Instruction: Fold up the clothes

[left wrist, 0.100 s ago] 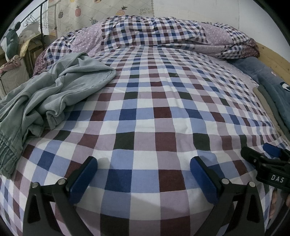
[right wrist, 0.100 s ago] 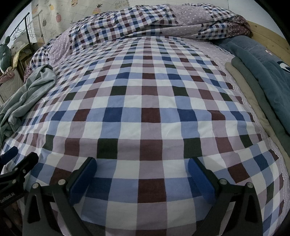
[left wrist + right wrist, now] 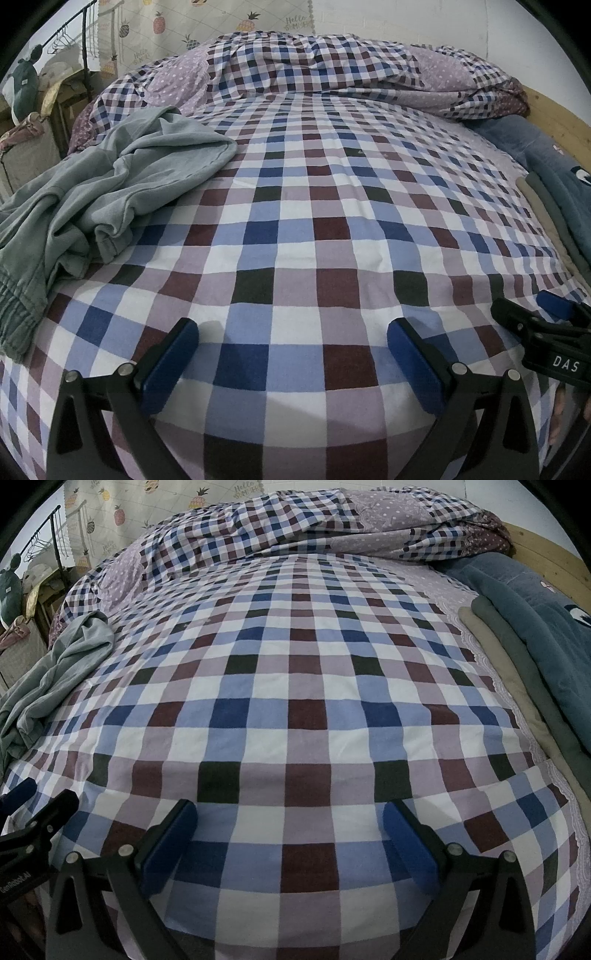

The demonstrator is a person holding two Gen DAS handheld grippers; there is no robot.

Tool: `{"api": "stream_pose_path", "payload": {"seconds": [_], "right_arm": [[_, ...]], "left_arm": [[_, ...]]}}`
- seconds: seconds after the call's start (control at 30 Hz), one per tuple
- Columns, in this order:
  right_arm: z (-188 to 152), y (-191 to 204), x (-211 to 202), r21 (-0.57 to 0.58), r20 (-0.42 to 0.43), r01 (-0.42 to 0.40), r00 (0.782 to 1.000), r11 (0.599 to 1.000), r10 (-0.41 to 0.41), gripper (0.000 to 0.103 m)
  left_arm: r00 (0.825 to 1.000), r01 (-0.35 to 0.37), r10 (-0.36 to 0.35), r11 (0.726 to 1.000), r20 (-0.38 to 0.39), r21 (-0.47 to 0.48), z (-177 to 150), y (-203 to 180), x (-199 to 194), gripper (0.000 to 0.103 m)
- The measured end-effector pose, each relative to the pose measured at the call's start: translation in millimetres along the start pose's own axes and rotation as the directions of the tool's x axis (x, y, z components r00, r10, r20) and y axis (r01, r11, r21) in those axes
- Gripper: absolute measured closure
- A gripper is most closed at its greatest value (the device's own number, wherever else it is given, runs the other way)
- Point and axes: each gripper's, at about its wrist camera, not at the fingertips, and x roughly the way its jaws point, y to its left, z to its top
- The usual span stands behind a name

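Lying crumpled at left frame, grey garment (image 3: 110, 199) runs off the edge; left tool (image 3: 293, 363) and right tool (image 3: 290, 843) gape wide, empty, over the bed (image 3: 332, 229).

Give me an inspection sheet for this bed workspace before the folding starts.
Surface: checked bedsheet, flat and mostly bare in the middle.
Job's things: grey garment, crumpled at the bed's left edge, not yet folded.
Clutter: bunched duvet at the far end; folded blue blanket and other folded layers along the right edge.
Grippers: left gripper open, holding nothing; right gripper open, holding nothing; both above the near edge.
Cables: nothing seen.
Surroundings: pineapple-print curtain, clothes rack, wooden bed frame.
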Motion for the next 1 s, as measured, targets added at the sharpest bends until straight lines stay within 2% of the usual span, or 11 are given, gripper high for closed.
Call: {"api": "stream_pose_path", "payload": {"seconds": [0.27, 0.67, 1.0], "right_arm": [[-2, -1, -2, -0.003, 0.003, 0.003, 1.0, 1.0, -0.003, 0.0], [0, 0, 0, -0.008, -0.003, 0.009, 1.0, 1.0, -0.009, 0.0], [2, -1, 2, -0.009, -0.007, 0.007, 1.0, 1.0, -0.007, 0.0]], "left_arm": [[1.0, 0.007, -0.007, 1.0, -0.004, -0.004, -1, 6, -4, 0.0], [1.0, -0.019, 0.019, 1.0, -0.015, 0.012, 6, 1, 1, 0.0], [1.0, 0.007, -0.007, 1.0, -0.005, 0.002, 5, 6, -1, 0.0]]}}
